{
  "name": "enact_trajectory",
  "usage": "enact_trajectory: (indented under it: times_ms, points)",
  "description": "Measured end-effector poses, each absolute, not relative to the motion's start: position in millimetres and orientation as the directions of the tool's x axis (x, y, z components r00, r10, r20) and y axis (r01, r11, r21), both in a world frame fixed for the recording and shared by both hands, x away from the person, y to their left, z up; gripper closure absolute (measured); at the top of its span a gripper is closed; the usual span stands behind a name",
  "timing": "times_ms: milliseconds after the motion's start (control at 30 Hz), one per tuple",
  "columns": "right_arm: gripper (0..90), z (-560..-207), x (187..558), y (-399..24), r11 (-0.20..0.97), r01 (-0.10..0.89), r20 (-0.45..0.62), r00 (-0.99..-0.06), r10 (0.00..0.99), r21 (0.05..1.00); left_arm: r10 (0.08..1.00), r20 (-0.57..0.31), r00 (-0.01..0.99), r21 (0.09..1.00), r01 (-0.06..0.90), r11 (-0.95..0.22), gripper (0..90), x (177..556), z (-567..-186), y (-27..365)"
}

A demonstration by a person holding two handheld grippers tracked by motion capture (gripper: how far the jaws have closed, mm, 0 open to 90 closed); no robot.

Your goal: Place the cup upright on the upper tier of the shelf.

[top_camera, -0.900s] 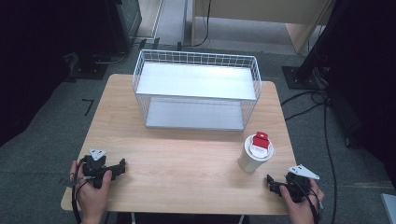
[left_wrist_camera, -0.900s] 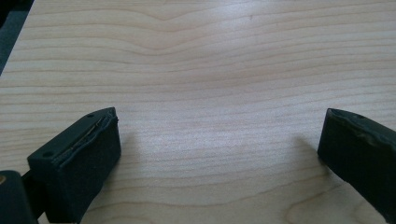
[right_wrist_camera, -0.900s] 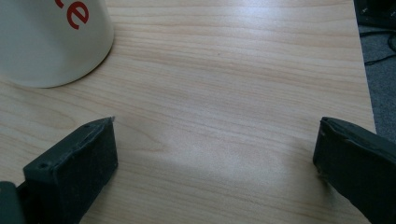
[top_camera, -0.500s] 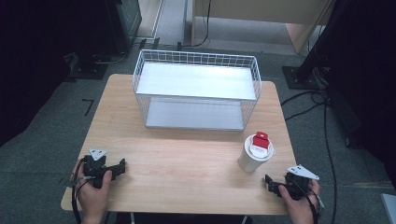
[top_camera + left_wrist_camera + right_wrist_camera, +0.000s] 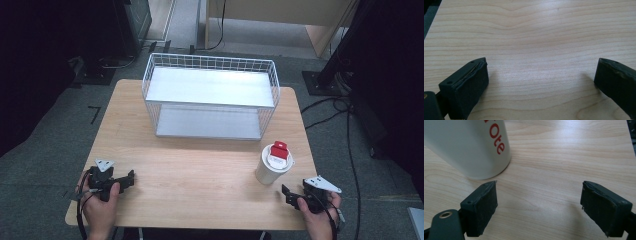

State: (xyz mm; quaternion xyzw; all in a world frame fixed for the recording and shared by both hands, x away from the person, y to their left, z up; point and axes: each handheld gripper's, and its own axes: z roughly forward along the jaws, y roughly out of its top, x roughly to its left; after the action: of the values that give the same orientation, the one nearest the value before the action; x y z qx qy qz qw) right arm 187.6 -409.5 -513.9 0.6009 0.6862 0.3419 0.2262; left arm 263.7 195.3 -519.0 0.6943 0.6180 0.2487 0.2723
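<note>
- Left tool (image 5: 131,178), lower left of the high view, jaws apart over the light wooden table (image 5: 200,200).
- Right tool (image 5: 285,192), lower right, jaws apart, near the white paper cup with red-lettered lid (image 5: 272,164).
- White wire basket (image 5: 210,95) at upper centre.

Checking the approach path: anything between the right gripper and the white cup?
Nothing: bare wooden tabletop separates the right gripper from the white cup, which stands ahead, off its left jaw in the right gripper view. The high view agrees.

Dim dark surroundings, soft overhead light, glare on wooden table (image 5: 200,170), slightly soft focus
</note>
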Motion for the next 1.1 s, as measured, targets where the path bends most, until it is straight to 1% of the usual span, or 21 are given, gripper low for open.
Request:
enact_trajectory:
  times_ms: [267,467,633,867,900,1100]
  points:
    - [14.2,-502.3,186.3,-399.6,0.039,0.633,0.113,-0.198,0.974,0.773,0.994,0.009,0.112,0.686,0.723,-0.088,0.0,263.7,-519.0,195.3]
    - [14.2,-488.6,187.2,-385.2,0.048,0.589,0.121,-0.243,0.962,0.807,0.994,0.009,0.113,0.686,0.723,-0.088,0.0,263.7,-519.0,195.3]
    - [14.1,-482.3,189.9,-373.4,0.063,0.579,0.119,-0.272,0.955,0.813,0.994,0.009,0.112,0.686,0.723,-0.088,0.0,263.7,-519.0,195.3]
    - [12.3,-478.0,197.6,-358.9,0.077,0.571,0.103,-0.275,0.956,0.817,0.994,0.009,0.113,0.686,0.723,-0.088,0.0,263.7,-519.0,195.3]
    - [11.1,-476.9,200.6,-355.9,0.073,0.563,0.106,-0.279,0.954,0.823,0.994,0.009,0.113,0.686,0.723,-0.088,0.0,263.7,-519.0,195.3]
    - [10.8,-473.4,208.0,-351.0,0.051,0.554,0.121,-0.27,0.955,0.831,0.994,0.009,0.113,0.686,0.723,-0.088,0.0,263.7,-519.0,195.3]
